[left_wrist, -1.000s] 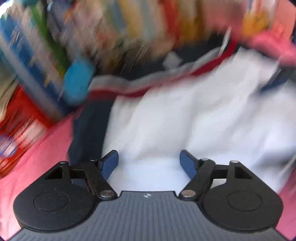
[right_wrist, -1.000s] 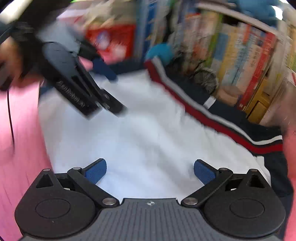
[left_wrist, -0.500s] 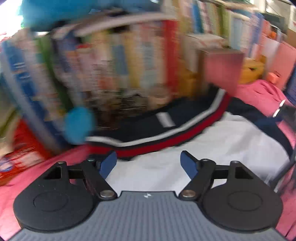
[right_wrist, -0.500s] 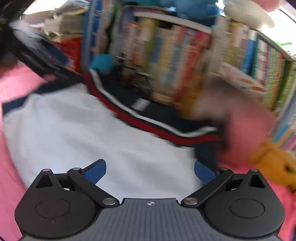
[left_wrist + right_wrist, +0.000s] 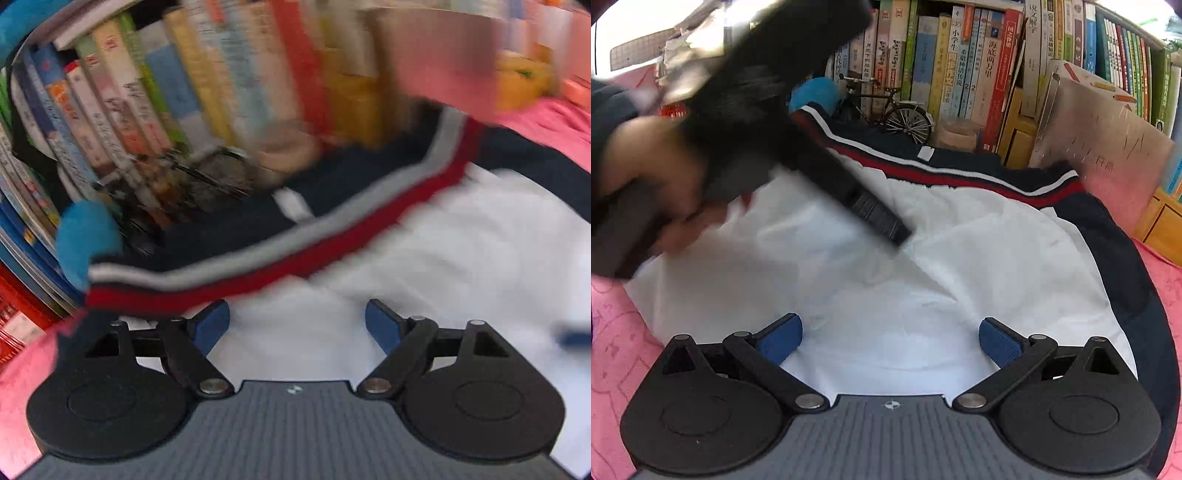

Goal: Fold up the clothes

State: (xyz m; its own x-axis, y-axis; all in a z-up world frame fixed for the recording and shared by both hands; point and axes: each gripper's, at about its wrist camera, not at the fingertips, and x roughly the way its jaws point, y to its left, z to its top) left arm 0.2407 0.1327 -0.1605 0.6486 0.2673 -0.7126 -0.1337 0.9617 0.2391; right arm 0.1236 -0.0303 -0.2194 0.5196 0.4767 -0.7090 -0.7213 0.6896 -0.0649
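Observation:
A white garment (image 5: 923, 266) with a navy, red and white striped band (image 5: 960, 177) lies spread on a pink cloth (image 5: 613, 354). My right gripper (image 5: 890, 338) hovers open over its near white part, nothing between the blue pads. In the left wrist view the same white garment (image 5: 424, 266) and its striped band (image 5: 295, 254) show, blurred. My left gripper (image 5: 297, 323) is open above the white cloth near the band. From the right wrist view, the left gripper body (image 5: 849, 184) reaches over the garment, held by a person's hand (image 5: 646, 170).
A shelf of upright books (image 5: 960, 74) backs the garment. A small model bicycle (image 5: 894, 110), a blue plush ball (image 5: 812, 92) and a pinkish board (image 5: 1108, 147) stand at the garment's far edge. Pink cloth (image 5: 546, 122) extends on both sides.
Both views have swung: the left gripper moved toward the striped band, and the right view turned back so the left gripper and hand are in front again. Both stayed open.

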